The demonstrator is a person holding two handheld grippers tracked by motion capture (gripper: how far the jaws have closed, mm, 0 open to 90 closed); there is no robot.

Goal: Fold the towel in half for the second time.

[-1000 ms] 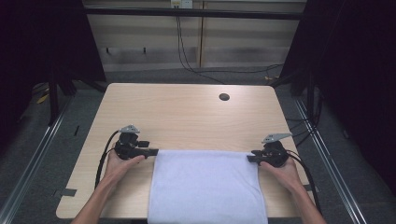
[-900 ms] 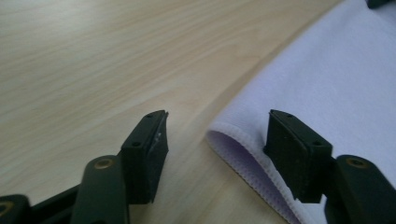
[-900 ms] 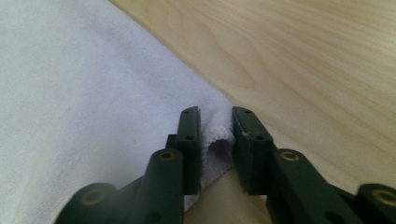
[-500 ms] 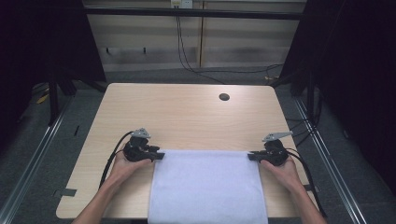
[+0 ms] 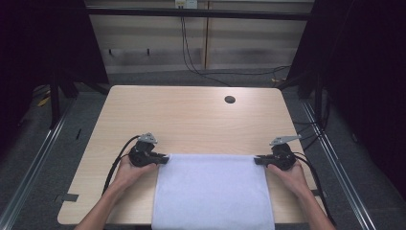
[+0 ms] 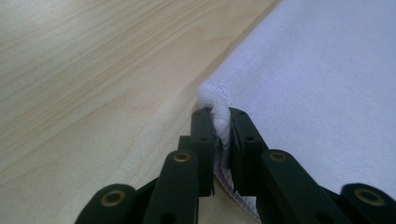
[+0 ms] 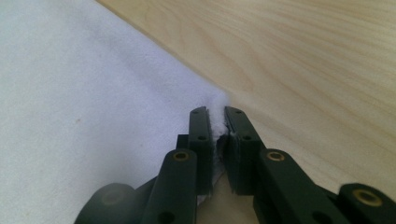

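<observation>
High view: a white towel [image 5: 213, 191] lies flat on the table's [image 5: 191, 120] near edge, each gripper, left [image 5: 163, 159] and right [image 5: 258, 160], clamped on a far corner. Soft, light, probably floppy; corners suit best.

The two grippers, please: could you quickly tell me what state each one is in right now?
Left gripper: shut on the far left corner of the white towel.
Right gripper: shut on the towel's far right corner.
</observation>
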